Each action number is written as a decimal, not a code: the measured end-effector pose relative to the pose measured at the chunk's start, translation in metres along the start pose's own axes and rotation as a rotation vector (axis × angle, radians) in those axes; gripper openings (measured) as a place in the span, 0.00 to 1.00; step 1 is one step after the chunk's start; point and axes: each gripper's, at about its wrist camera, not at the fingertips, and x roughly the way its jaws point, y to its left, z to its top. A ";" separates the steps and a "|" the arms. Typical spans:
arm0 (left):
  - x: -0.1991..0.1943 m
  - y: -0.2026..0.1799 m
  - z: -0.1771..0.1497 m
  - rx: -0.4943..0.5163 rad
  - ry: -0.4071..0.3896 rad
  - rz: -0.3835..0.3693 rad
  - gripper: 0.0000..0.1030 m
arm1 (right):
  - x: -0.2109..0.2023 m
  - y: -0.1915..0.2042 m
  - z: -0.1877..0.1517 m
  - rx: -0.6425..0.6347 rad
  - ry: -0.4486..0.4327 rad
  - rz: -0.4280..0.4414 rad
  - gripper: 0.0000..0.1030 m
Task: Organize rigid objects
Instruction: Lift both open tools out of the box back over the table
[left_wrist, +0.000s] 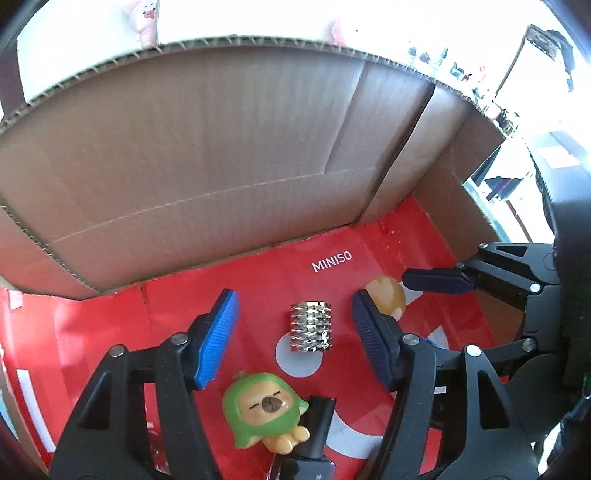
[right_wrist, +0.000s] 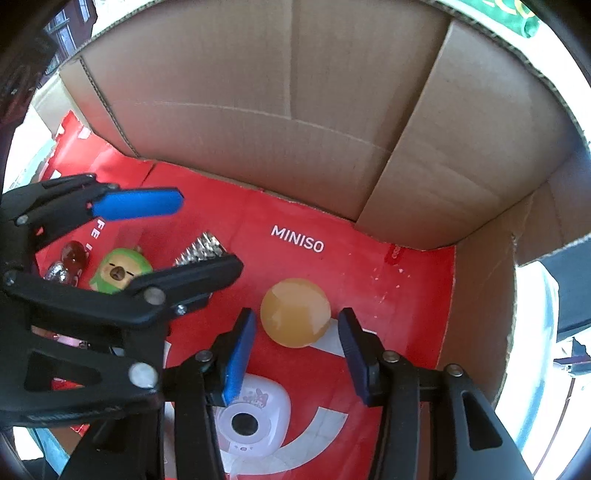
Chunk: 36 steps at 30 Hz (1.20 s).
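Note:
Both grippers are inside a cardboard box (left_wrist: 184, 147) with a red MINISO floor (right_wrist: 388, 295). My left gripper (left_wrist: 295, 314) is open, with a shiny ridged metal cylinder (left_wrist: 309, 326) lying between its fingers. A green-hooded toy figure (left_wrist: 264, 410) lies just below it. My right gripper (right_wrist: 297, 325) is open around an orange ball (right_wrist: 294, 312) that rests on the floor. The left gripper also shows in the right wrist view (right_wrist: 192, 232), above the cylinder (right_wrist: 201, 249) and the figure (right_wrist: 118, 269).
A white and pink toy camera (right_wrist: 255, 417) lies under the right gripper. A dark red bead (right_wrist: 74, 251) and a silver bead (right_wrist: 57, 273) lie at the far left. Cardboard walls (right_wrist: 295, 92) close off the back and right side.

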 end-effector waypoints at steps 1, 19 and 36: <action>-0.003 0.001 -0.001 -0.007 -0.002 0.005 0.61 | -0.002 0.001 -0.001 -0.001 0.000 -0.001 0.53; -0.120 -0.016 -0.070 -0.052 -0.198 0.079 0.78 | -0.104 0.021 -0.078 0.047 -0.187 -0.024 0.73; -0.192 -0.044 -0.173 -0.001 -0.545 0.293 0.98 | -0.161 0.060 -0.175 0.142 -0.551 -0.126 1.00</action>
